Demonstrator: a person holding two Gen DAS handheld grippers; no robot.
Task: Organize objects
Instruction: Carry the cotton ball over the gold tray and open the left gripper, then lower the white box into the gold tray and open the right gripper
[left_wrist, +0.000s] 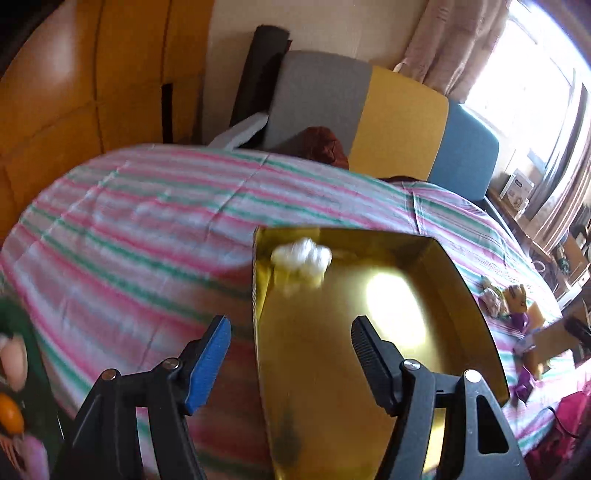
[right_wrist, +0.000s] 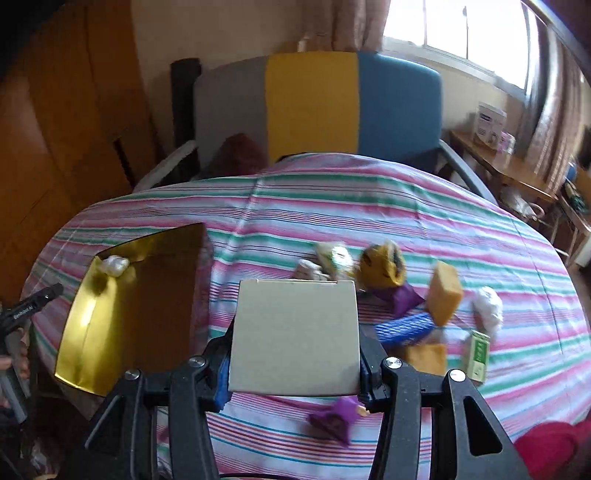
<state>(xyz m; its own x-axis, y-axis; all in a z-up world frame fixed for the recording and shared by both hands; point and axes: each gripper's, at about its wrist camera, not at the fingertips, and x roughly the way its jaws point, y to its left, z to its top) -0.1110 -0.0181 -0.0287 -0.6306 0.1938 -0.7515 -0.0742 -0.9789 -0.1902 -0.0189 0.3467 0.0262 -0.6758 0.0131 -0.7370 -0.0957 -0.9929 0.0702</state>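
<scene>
Left wrist view: left gripper (left_wrist: 290, 354) jaws apart, empty, above the glossy gold box (left_wrist: 461, 288) at the bed's (left_wrist: 129, 221) near edge; only one crumpled white wad (left_wrist: 303, 258) inside, so early. Right wrist view: right gripper (right_wrist: 295, 363) clamped on a flat matte cream card (right_wrist: 295, 332); blocks and wrappers (right_wrist: 402, 306) remain mid-bed.

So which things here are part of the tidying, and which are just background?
Part of the job:
- gold box
- white wad inside it
- beige box in the right gripper
- snack packets on the striped cloth

Just there:
- striped headboard
- side table
- curtains
</scene>
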